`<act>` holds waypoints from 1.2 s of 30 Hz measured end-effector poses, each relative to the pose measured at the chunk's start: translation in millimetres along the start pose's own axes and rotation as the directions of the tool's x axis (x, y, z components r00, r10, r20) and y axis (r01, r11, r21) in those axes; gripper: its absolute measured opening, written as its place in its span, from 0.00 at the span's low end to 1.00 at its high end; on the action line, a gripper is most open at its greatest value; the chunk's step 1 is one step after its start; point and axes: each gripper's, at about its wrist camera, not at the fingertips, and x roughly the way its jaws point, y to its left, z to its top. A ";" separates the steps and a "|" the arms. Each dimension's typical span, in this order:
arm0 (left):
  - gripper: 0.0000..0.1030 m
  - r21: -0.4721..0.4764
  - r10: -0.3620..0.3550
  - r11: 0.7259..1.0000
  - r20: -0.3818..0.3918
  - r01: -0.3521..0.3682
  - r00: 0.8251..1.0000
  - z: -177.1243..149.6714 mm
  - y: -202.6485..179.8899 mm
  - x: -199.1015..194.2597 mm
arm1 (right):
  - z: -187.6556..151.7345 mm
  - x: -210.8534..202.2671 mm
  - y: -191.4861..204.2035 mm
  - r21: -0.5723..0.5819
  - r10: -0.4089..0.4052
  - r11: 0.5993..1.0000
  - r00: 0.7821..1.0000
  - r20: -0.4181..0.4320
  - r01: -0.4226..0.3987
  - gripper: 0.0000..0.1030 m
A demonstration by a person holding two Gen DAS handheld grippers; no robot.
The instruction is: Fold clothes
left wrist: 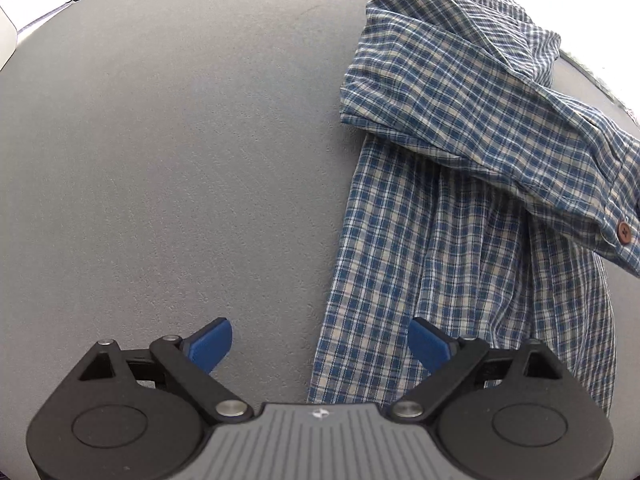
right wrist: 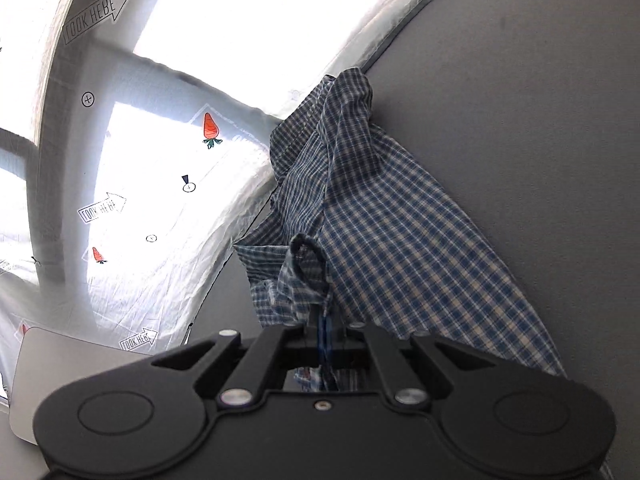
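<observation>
A blue and white plaid shirt (left wrist: 460,168) lies crumpled on the grey table (left wrist: 160,160), on the right of the left wrist view, with a brown button (left wrist: 623,231) near the right edge. My left gripper (left wrist: 320,346) is open and empty, low over the table, its right blue finger (left wrist: 430,346) over the shirt's near edge. In the right wrist view my right gripper (right wrist: 324,330) is shut on a bunched edge of the shirt (right wrist: 380,240), which stretches away from it across the table.
A white printed sheet (right wrist: 160,160) with carrots and arrows lies beyond the table's edge. A grey flat object (right wrist: 60,360) sits at the lower left of the right wrist view. Bare grey table (right wrist: 520,120) lies right of the shirt.
</observation>
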 end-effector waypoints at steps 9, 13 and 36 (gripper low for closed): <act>0.92 0.049 -0.002 0.999 -0.002 0.002 1.000 -32.2 -11.5 -10.6 | -32.6 -40.7 -23.6 0.072 -0.041 0.997 0.998 0.037 0.038 0.02; 0.92 0.058 -0.004 0.998 -0.027 0.005 1.000 -48.6 -6.0 -11.2 | -49.7 -52.0 -26.2 0.065 -0.066 0.996 0.997 0.032 0.064 0.02; 0.97 0.119 0.050 0.992 0.016 -0.052 0.999 -101.0 -13.5 -26.0 | -136.3 -95.8 -79.3 0.156 -0.207 0.962 0.971 -0.118 0.224 0.00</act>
